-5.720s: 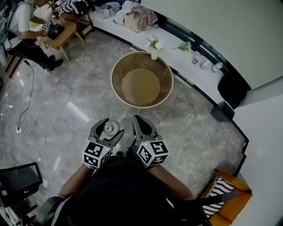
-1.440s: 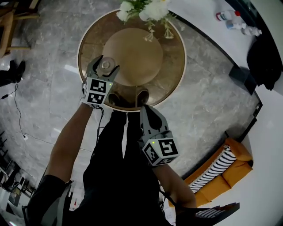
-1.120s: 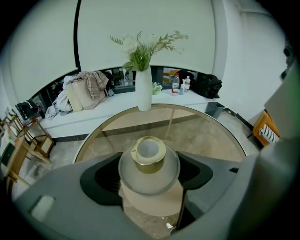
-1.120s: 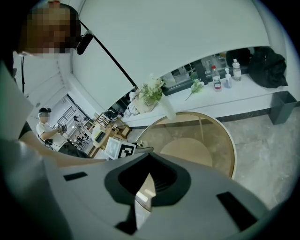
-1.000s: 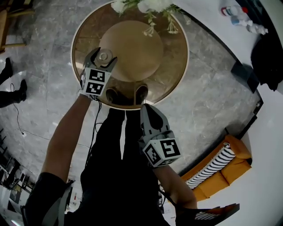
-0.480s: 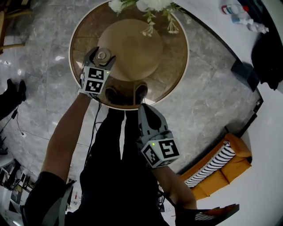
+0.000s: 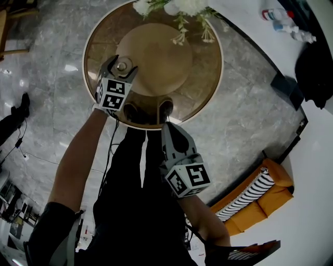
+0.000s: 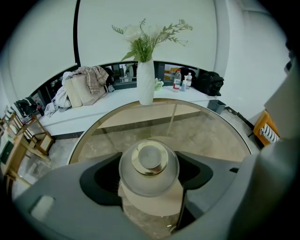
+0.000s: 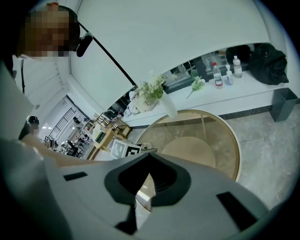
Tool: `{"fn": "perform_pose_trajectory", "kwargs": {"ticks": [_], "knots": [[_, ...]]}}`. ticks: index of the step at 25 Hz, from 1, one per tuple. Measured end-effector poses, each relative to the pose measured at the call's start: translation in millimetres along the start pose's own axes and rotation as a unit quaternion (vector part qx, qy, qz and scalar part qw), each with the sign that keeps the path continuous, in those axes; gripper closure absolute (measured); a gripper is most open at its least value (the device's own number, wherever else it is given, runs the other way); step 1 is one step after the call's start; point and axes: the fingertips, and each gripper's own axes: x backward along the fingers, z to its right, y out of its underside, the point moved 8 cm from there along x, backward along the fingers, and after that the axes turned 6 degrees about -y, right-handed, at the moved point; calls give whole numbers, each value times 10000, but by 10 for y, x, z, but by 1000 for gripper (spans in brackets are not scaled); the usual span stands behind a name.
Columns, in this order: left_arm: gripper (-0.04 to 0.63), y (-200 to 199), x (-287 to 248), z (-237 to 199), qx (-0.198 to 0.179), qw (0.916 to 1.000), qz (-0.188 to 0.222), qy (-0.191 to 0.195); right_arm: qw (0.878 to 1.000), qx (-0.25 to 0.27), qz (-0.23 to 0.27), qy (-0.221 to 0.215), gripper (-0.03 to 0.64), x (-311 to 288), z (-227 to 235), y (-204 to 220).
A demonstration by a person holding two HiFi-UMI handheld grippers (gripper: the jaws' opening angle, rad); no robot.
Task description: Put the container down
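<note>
The container (image 8: 149, 165) is a small frosted glass jar with a round gold-knobbed lid. My left gripper (image 8: 149, 183) is shut on its body, one jaw on each side. In the head view the container (image 7: 122, 66) is over the left part of the round glass table (image 7: 205, 78), held by the left gripper (image 7: 118, 72). Whether its base touches the glass cannot be told. My right gripper (image 7: 168, 130) hangs lower, off the table's near edge by the person's legs, and is shut on nothing. In its own view the right gripper (image 9: 146, 161) shows the jaws together.
A white vase of flowers (image 8: 145, 82) stands at the table's far edge, seen too as the vase (image 7: 174, 6). Behind it runs a white ledge (image 8: 93, 110) with bags and bottles (image 8: 180, 79). An orange seat (image 7: 260, 200) stands to the right on the marble floor.
Since the oldest frame the person has walked up to the table, and the left gripper has carried the container out over the glass. In the last second both grippers have hardly moved.
</note>
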Motion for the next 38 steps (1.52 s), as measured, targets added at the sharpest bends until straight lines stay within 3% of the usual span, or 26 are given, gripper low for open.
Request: {"fn": "perform_pose_trajectory", "kwargs": {"ticks": [9,11,13,15,22,27,32,38], "knots": [[252,102,542,-87,989,9951,11,1,9998,167,68,-132,609,17,-213,-110],[252,153,805,-166,1462,9891,75,-127,9995,233,130,-175,609,22,-304,-157],[252,141,1104,-265,2070,9777,209,-297,9991,281,230,-227,609,36,-385,-235],[252,31,1435,-302,2448,9683,393,-297,9984,323,344,-311,609,84,-498,-340],[252,-536,2691,-183,2915,9489,1083,544,9926,750,708,-642,609,396,-1035,-732],[253,-810,3417,-186,3381,9285,1440,527,9886,1004,951,-589,609,646,-1315,-964],[253,-1047,4050,-46,3406,9191,1851,703,9834,1213,1187,-648,609,924,-1566,-1195],[421,-1261,4709,87,3478,8973,2521,1015,9743,1429,1464,-943,609,1256,-1967,-1343]]}}
